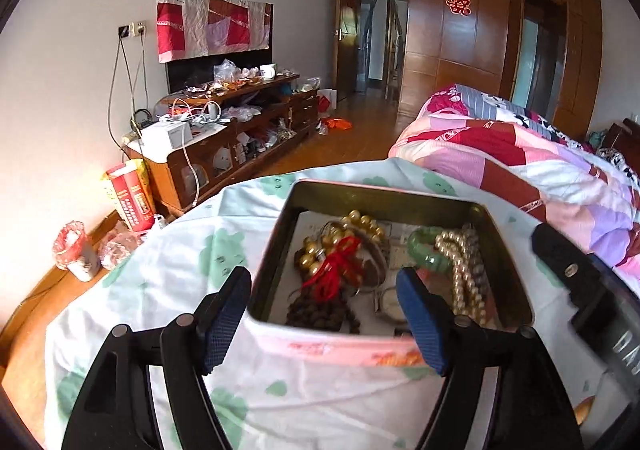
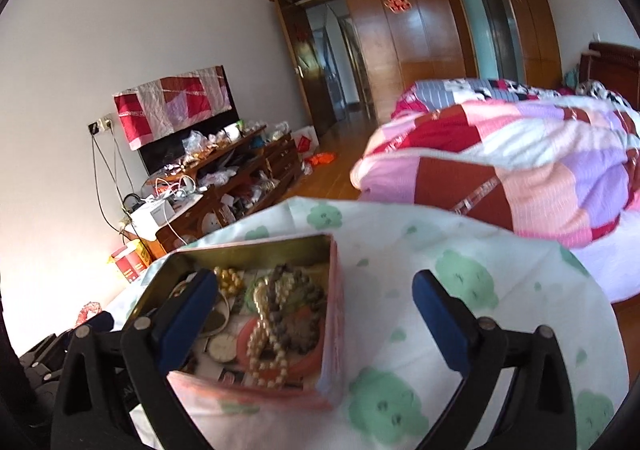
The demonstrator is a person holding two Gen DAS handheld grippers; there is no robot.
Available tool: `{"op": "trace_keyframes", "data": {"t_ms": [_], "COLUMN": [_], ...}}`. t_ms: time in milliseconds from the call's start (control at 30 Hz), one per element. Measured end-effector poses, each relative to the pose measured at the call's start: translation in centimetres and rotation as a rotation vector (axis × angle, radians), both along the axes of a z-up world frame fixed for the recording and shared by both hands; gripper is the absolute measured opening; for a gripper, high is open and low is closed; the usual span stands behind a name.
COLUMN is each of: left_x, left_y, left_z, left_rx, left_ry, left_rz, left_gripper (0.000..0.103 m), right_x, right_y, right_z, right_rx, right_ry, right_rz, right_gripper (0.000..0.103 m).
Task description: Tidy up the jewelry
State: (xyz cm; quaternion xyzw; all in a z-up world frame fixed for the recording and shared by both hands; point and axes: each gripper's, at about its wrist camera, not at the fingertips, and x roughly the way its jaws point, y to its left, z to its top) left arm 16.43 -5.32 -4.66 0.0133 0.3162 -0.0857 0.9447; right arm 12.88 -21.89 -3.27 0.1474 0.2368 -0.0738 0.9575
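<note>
both grippers, left gripper (image 1: 324, 326) and right gripper (image 2: 316, 324), hang released with nothing between their blue pads over the open tin (image 1: 508, 270) of beads, pearl strand (image 2: 264, 346) and green bangle (image 1: 426, 250), on the cloud-print sheet (image 2: 460, 290), patchwork quilt (image 2: 520, 177) beyond.

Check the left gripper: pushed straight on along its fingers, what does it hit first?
Likely the tin box: the open, empty left gripper straddles its near wall, so the near rim, then the red-tasselled beads inside. Depth is unclear.
</note>
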Motion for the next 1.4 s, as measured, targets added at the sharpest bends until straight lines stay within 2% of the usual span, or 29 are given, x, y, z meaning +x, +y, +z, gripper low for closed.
{"op": "trace_keyframes", "data": {"t_ms": [167,300,533,767,1100,1400], "left_x": [-2.0,-4.1,-6.9,-8.9,-10.4,-10.9], "left_y": [0.6,0.9,2.5,3.9,4.8,4.6], "left_z": [0.0,0.2,1.4,3.2,5.1,5.3], "left_rx": [0.046,0.089,0.047,0.015,-0.020,-0.008], "left_ry": [-0.028,-0.049,-0.064,-0.120,-0.182,-0.203], "left_rz": [0.022,0.034,0.040,0.074,0.096,0.095], "left_gripper": [0.075,0.075,0.075,0.076,0.079,0.080], "right_x": [-2.8,-5.0,-8.5,-11.2,-12.6,-13.2], "right_y": [-0.3,0.3,1.5,3.5,4.5,4.5], "right_z": [0.7,0.9,2.2,4.7,6.3,6.8], "right_rx": [0.042,0.032,-0.009,-0.121,-0.159,-0.160], "right_ry": [-0.010,-0.021,-0.074,-0.174,-0.247,-0.273], "right_rz": [-0.042,-0.058,-0.081,-0.084,-0.078,-0.085], "right_gripper": [0.100,0.100,0.100,0.103,0.103,0.103]}}
